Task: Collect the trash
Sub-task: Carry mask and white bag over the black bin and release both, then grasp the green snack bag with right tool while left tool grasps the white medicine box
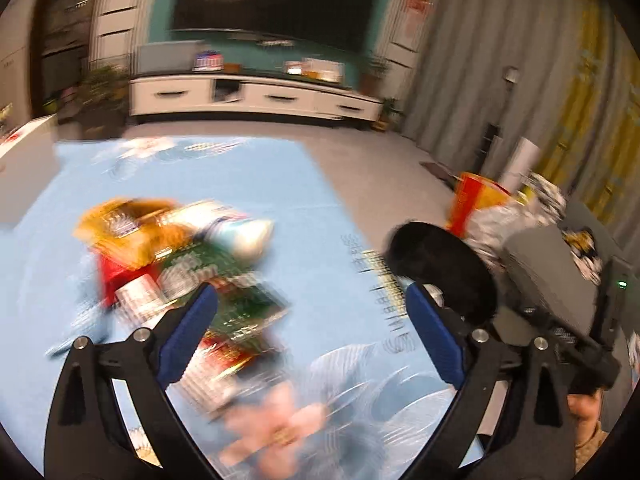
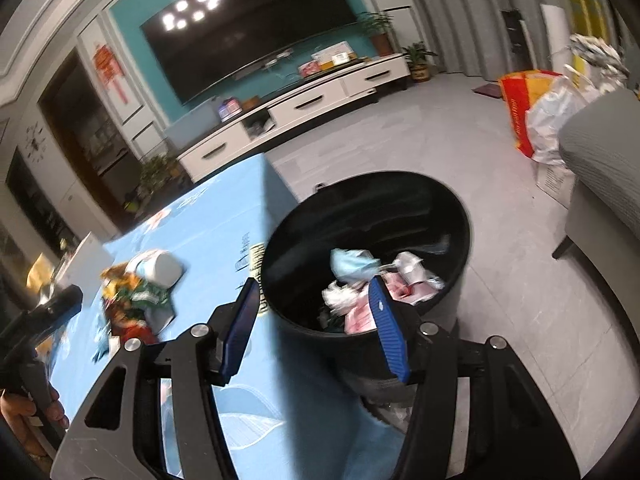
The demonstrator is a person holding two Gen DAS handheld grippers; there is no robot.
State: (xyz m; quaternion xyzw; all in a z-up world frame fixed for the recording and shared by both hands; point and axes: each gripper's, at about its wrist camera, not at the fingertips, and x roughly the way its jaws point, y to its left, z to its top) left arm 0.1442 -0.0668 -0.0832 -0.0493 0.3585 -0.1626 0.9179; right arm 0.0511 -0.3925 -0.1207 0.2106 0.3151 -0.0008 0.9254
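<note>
The left claw (image 1: 312,320) stands wide with nothing between its blue pads (image 1: 188,336). It hangs over the table (image 1: 312,184), which wears a light blue patterned cloth. The pile of wrappers (image 1: 176,256), orange, green, red and white, lies on the cloth just beyond and to the left of this claw's left pad, partly overlapped by it in the left wrist view; that view is heavily blurred, so single pieces cannot be told apart. The same pile shows in the right wrist view at the left, on the cloth, well apart from the right claw.

The right claw (image 2: 316,328) is about half open and empty. It hangs over the near rim of the black trash bin (image 2: 400,200), which stands on the grey floor against the table's right edge. Inside the bin lies crumpled trash (image 2: 372,284): a pale blue piece, white scraps and pink packaging, seen just beyond and between the claw's pads. A hand (image 2: 24,412) holds the left tool's handle at the far left edge.
</note>
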